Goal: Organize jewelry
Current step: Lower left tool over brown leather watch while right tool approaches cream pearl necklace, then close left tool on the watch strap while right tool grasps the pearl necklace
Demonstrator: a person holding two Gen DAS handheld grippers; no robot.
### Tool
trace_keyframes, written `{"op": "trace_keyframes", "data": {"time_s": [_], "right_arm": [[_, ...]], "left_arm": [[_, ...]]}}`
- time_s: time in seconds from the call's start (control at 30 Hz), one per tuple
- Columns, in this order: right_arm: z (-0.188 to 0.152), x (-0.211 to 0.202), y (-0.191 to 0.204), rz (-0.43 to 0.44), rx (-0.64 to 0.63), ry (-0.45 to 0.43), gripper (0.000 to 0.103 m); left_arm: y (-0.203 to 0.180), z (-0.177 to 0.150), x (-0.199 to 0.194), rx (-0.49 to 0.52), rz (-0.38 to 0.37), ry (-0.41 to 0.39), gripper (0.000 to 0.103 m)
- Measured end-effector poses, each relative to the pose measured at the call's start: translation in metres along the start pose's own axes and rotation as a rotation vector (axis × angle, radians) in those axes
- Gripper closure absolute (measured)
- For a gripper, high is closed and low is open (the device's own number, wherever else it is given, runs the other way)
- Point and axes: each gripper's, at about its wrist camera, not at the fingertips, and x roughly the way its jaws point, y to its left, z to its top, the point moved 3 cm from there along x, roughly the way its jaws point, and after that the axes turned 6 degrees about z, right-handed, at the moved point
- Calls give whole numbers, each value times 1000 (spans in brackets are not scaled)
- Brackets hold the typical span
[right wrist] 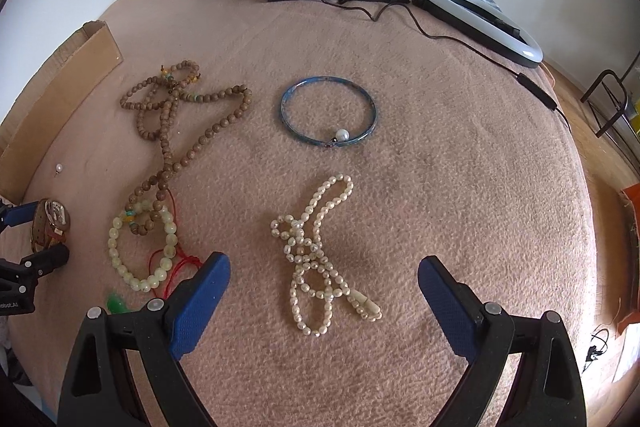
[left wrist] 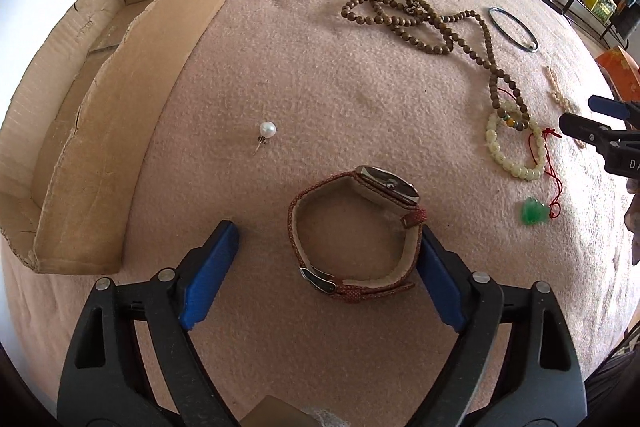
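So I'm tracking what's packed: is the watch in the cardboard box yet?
Out. The watch lies on the pink blanket, strap buckled, between the open left gripper's fingers, beside the cardboard box.

Red-brown watch (left wrist: 356, 227); blue bangle (right wrist: 328, 117); pink blanket (right wrist: 460, 187).

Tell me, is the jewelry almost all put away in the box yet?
Not yet. The cardboard box looks empty. The left tool is open around the watch, not gripping. The right tool hangs open over the pearl necklace. Wooden beads, blue bangle, pale bracelet, pearl earring and green pendant are left.
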Motion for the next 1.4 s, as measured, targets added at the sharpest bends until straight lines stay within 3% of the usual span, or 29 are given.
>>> {"op": "trace_keyframes", "data": {"time_s": [0.23, 0.5, 0.57, 0.7, 0.77, 0.83, 0.97, 1.2, 1.4], "right_arm": [[0, 10, -5, 18, -1, 22, 8], [-1, 13, -7, 24, 0, 18, 11], [1, 12, -7, 25, 1, 10, 15], [6, 13, -6, 24, 2, -1, 21], [8, 14, -5, 24, -2, -3, 25], [9, 13, -3, 32, -5, -6, 35], [10, 11, 1, 50, -1, -9, 51], [10, 8, -1, 91, 34, -7, 89], [8, 2, -10, 127, 83, -9, 95]], "left_arm": [[5, 0, 9, 7, -9, 0, 0], [9, -2, 8, 8, -15, 6, 0], [8, -3, 5, 5, -14, 0, 3], [-3, 0, -4, 23, -19, -25, 19], [-8, 2, -8, 28, -27, -36, 28], [-10, 4, -10, 25, -40, -43, 43], [-11, 5, -12, 16, -70, -48, 44], [-15, 2, -27, 51, -67, -87, 45], [-15, 4, -43, 56, -78, -128, 45]]}}
